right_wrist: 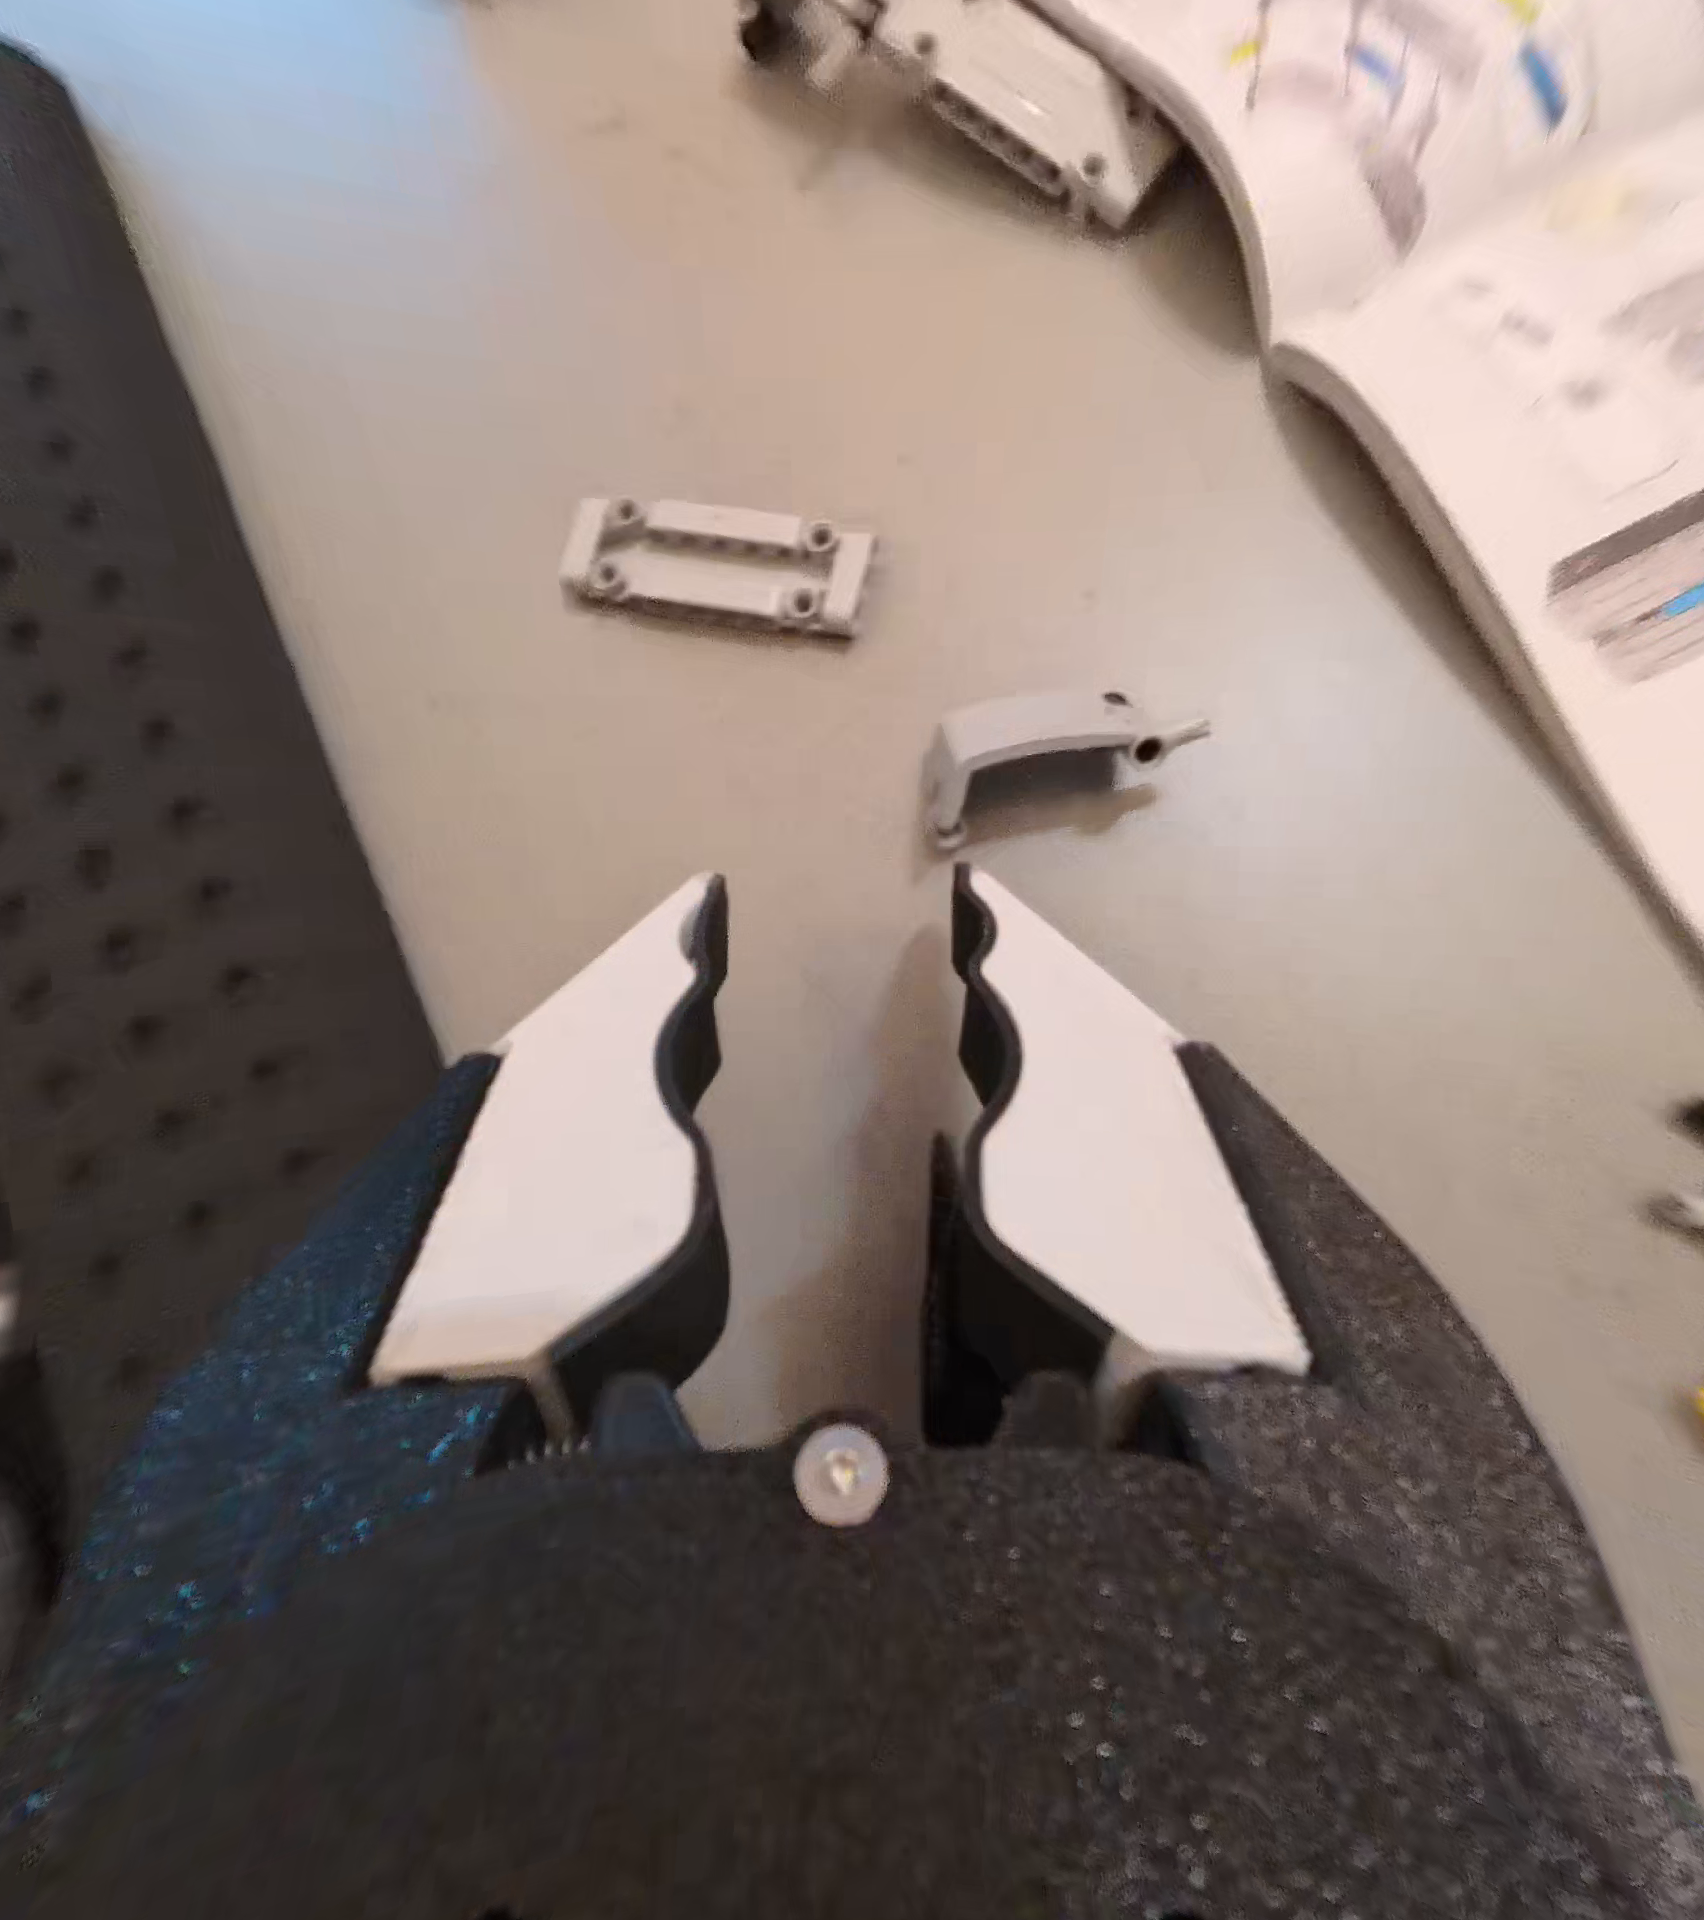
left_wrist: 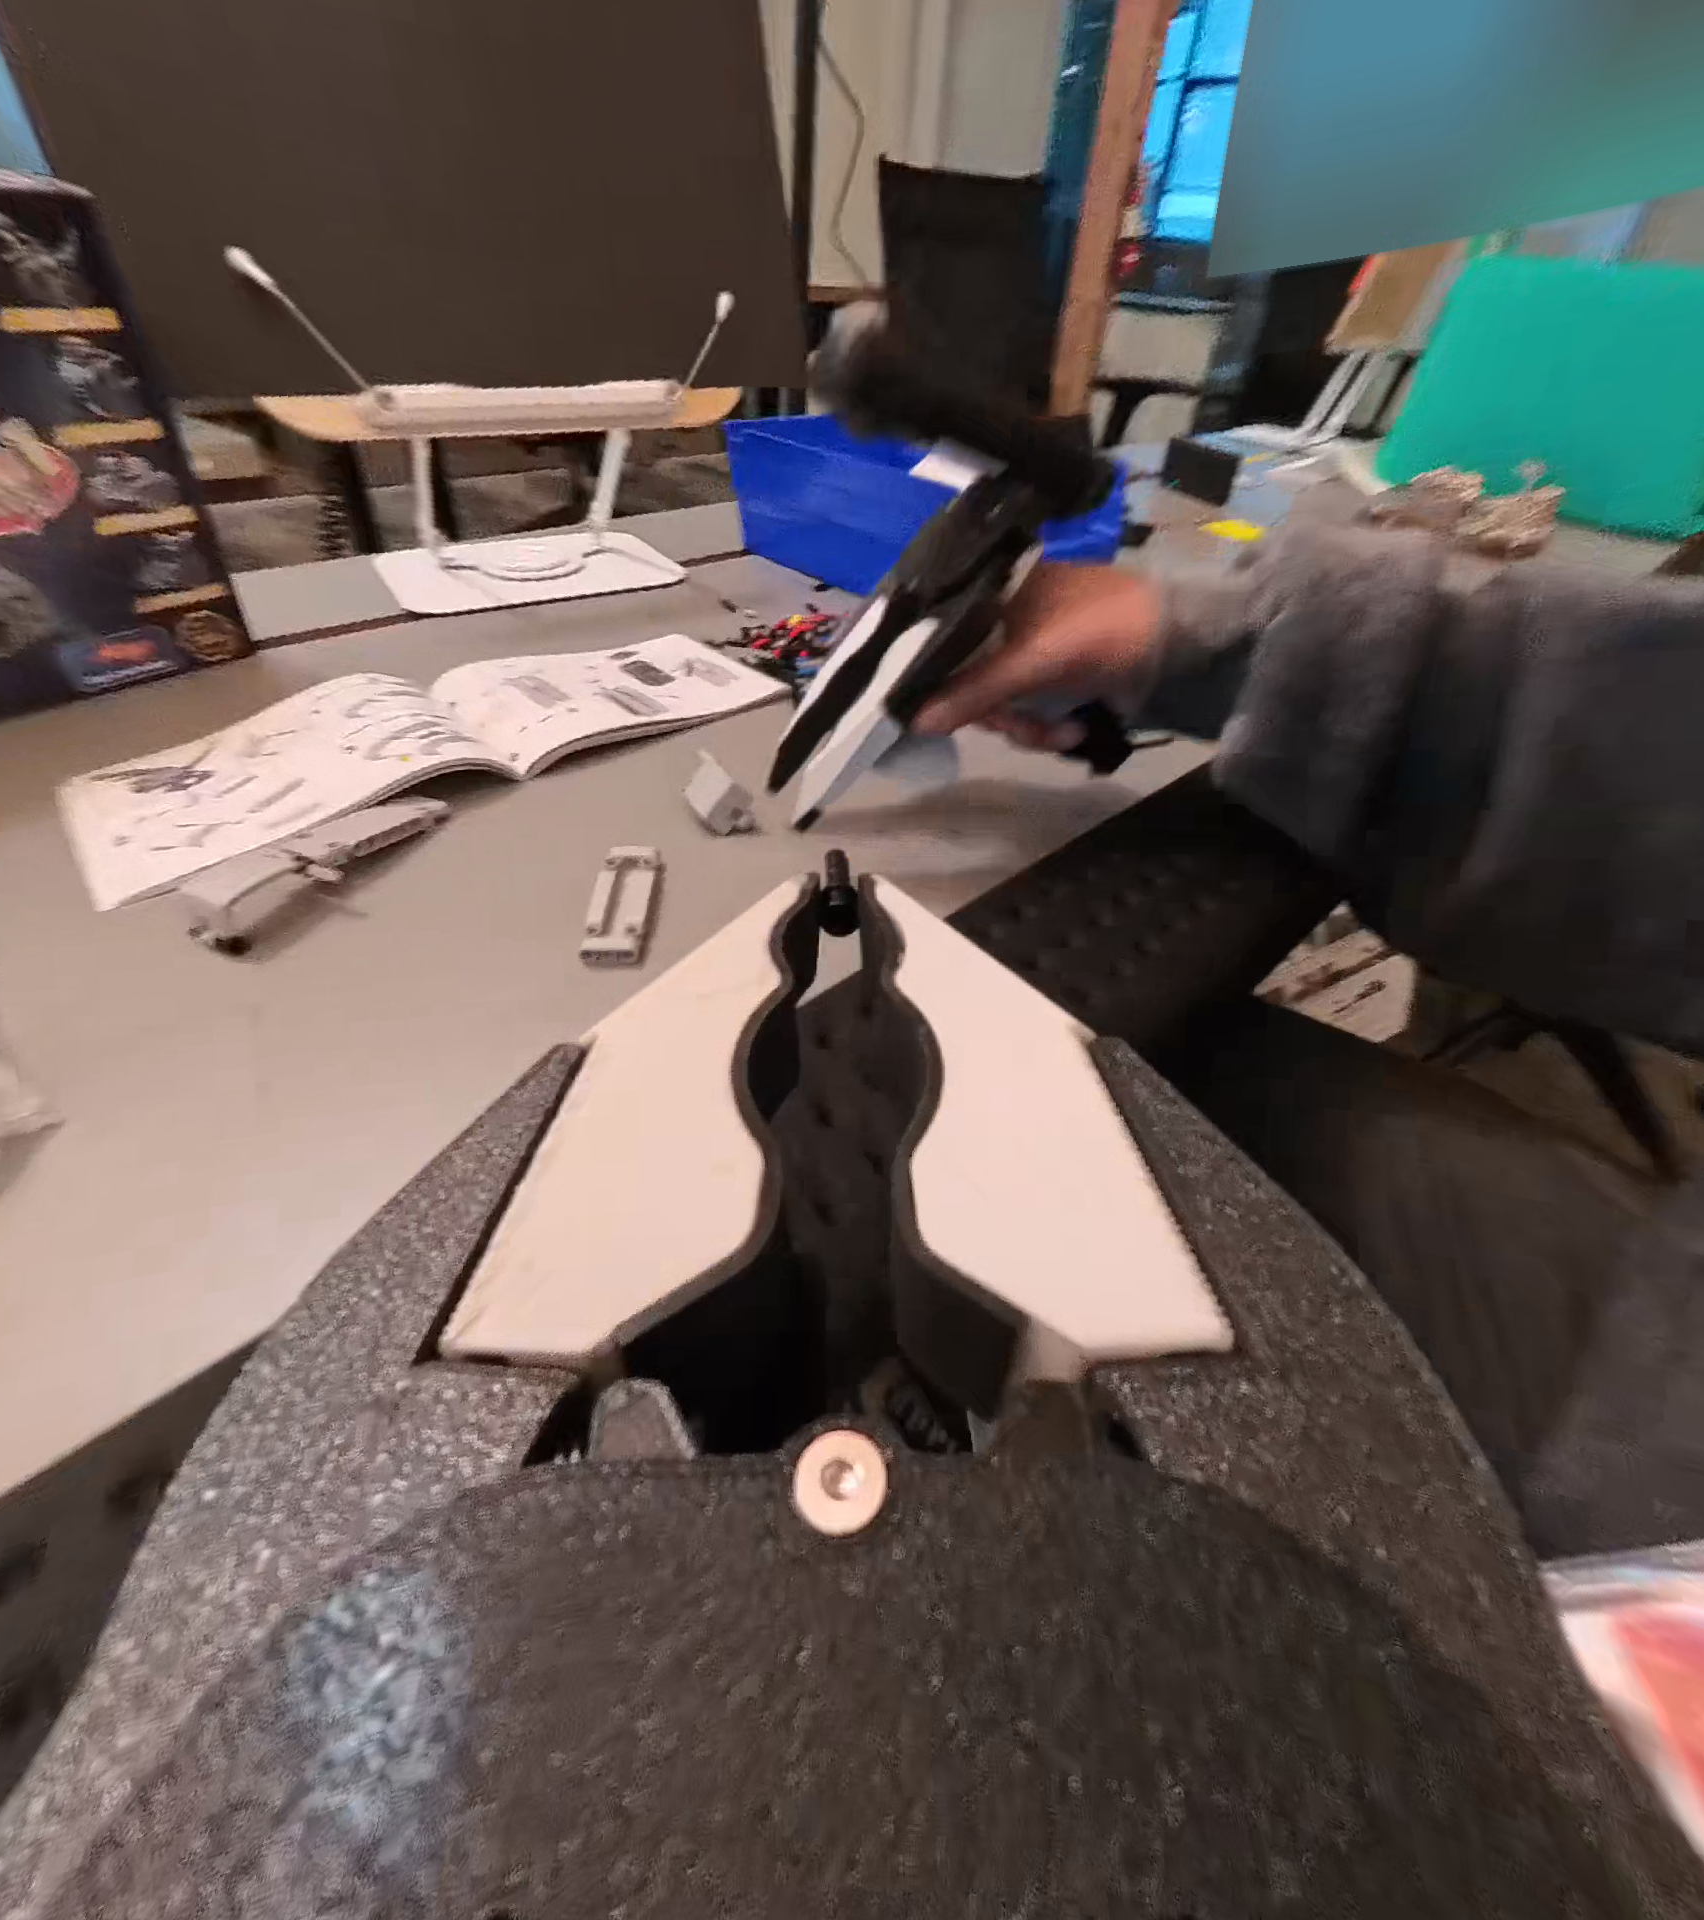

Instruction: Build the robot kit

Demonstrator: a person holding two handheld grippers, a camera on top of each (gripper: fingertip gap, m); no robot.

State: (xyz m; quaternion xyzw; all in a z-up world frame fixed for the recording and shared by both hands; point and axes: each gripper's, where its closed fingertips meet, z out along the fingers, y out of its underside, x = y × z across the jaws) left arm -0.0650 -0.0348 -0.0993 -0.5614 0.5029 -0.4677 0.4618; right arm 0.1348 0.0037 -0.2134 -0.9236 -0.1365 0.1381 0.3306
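A: Left gripper (left_wrist: 837, 894)?
B: Fingers closed on a small black pin (left_wrist: 835, 902), upright, top poking out at the tips, held above the table edge.

A: Right gripper (right_wrist: 837, 914)?
B: Fingers parted, nothing between them, tips low over the grey table (right_wrist: 515, 312).

A: Landmark, the curved grey piece (right_wrist: 1024, 758)?
B: Lying on its side with a small peg at one end, just beyond the right fingertip.

A: Flat grey frame (right_wrist: 718, 566)?
B: Lies flat, left of the curved piece, apart from it.
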